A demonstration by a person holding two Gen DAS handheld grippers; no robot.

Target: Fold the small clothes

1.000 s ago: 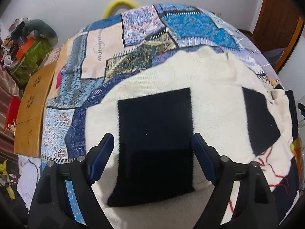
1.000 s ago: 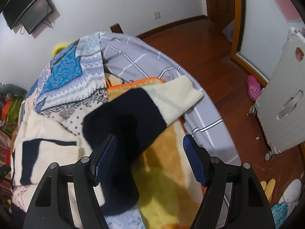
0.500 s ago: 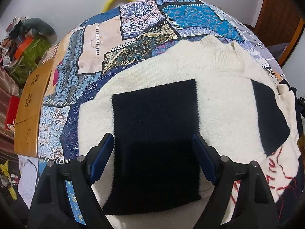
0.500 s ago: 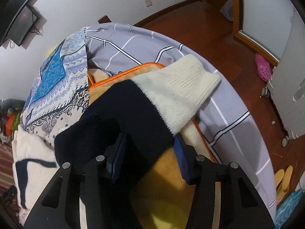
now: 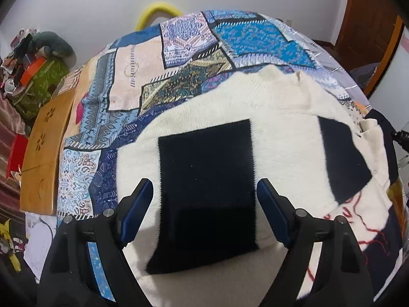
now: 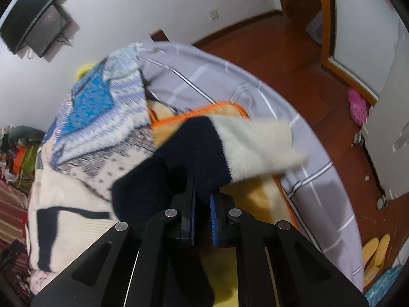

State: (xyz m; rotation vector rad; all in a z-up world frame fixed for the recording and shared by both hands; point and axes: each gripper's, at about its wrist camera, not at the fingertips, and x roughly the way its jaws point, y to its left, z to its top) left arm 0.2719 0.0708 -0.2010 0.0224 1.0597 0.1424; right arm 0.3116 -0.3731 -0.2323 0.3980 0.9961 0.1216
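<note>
While its blue-padded fingers stand wide apart at the bottom of the left wrist view, the left gripper (image 5: 204, 204) hovers over a cream knit sweater (image 5: 281, 138) spread flat across the middle of the frame, clasping nothing. A black rectangular panel (image 5: 207, 192) on the sweater fills the space between the two fingers, and a second black patch (image 5: 342, 161) sits toward the right edge, near loops of red stitching (image 5: 352, 220). Beyond the sweater's collar, in the upper half of the frame, lies a patchwork quilt (image 5: 179, 56) of blue, cream and teal, with a wooden board (image 5: 48, 140) along the left edge and a yellow curved object (image 5: 158, 12) against the white wall at top. At the bottom centre of the right wrist view, the right gripper (image 6: 202, 204) is pinched tight on the navy part of the sweater's sleeve (image 6: 194, 151), whose cream cuff (image 6: 258, 145) juts toward the right of centre, blurred. Behind it are an orange-edged blanket (image 6: 225, 106), then a grey checked sheet (image 6: 255, 94) curving toward the upper right. Wooden floor (image 6: 281, 56) occupies the upper right, with a pink slipper (image 6: 358, 106) at the right edge and a wall-mounted screen (image 6: 38, 25) in the upper left corner.
</note>
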